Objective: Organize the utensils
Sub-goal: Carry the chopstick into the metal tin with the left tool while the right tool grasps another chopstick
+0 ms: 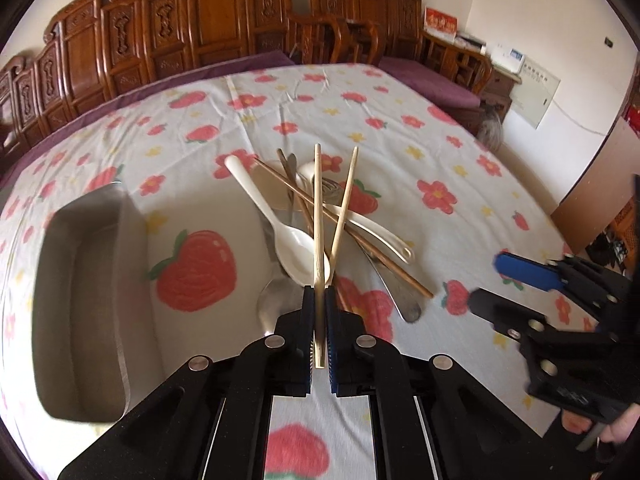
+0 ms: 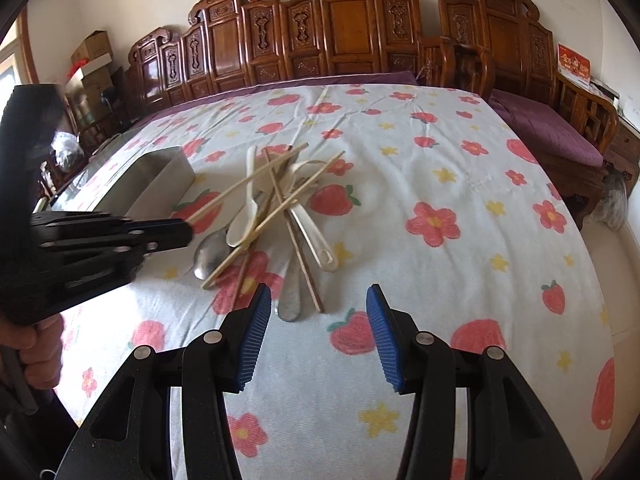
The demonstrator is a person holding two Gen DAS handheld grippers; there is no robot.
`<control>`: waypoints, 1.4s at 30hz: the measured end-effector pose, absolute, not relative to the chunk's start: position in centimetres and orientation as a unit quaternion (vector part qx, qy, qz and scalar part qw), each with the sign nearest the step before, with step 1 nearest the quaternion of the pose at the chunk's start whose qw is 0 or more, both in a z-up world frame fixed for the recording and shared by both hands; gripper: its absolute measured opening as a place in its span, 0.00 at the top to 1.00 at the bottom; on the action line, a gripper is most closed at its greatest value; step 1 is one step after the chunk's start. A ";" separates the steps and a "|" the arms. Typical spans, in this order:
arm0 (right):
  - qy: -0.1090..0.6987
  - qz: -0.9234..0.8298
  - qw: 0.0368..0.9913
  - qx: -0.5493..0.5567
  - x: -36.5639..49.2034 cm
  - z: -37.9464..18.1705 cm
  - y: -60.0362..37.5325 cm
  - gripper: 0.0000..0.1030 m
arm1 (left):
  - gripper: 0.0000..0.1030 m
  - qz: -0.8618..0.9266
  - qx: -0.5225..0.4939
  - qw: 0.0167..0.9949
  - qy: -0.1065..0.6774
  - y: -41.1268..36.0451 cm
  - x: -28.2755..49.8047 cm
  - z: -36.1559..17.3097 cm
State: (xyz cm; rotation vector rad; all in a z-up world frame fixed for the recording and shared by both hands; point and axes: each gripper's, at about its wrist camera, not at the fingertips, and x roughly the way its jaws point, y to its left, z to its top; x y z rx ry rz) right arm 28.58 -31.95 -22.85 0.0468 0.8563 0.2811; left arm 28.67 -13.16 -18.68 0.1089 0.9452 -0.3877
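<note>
My left gripper (image 1: 319, 294) is shut on a pale bamboo chopstick (image 1: 317, 200), which runs straight out between the pads over the utensil pile. From the right wrist view the same gripper (image 2: 187, 227) holds that chopstick (image 2: 248, 184) slanting up to the right. The pile holds a white spoon (image 1: 288, 240), a second white spoon (image 1: 380, 236), a metal spoon (image 1: 276, 300), brown chopsticks (image 1: 384, 260) and another pale chopstick (image 1: 344, 208). My right gripper (image 2: 318, 294) stands open just short of the pile, a metal handle (image 2: 290, 304) lying ahead of its left pad. It also shows at the right (image 1: 486, 280).
A steel rectangular tray (image 1: 80, 300) (image 2: 160, 176) sits left of the pile on the strawberry-print cloth (image 1: 420, 140). Carved wooden benches (image 2: 340, 32) with purple cushions (image 2: 552, 132) stand behind the table. The table edge drops off at the right.
</note>
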 end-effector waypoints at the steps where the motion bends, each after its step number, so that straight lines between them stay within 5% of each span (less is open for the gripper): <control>1: 0.414 0.137 0.900 0.022 28.7 -22.9 -31.6 0.50 | 0.96 -0.184 0.053 0.875 0.445 -12.7 28.1 -18.3; 14: 0.431 0.142 0.889 0.069 34.3 -23.8 -27.2 0.68 | 0.96 -0.173 0.043 0.890 0.420 -8.4 24.8 -16.4; 40: 0.516 0.063 0.833 0.187 39.8 -26.9 -26.7 0.78 | 0.96 -0.171 0.019 0.900 0.401 -5.7 23.0 -15.1; 42: 0.514 0.058 0.835 0.189 39.7 -27.1 -26.9 0.86 | 0.96 -0.170 0.019 0.900 0.400 -5.5 22.9 -15.0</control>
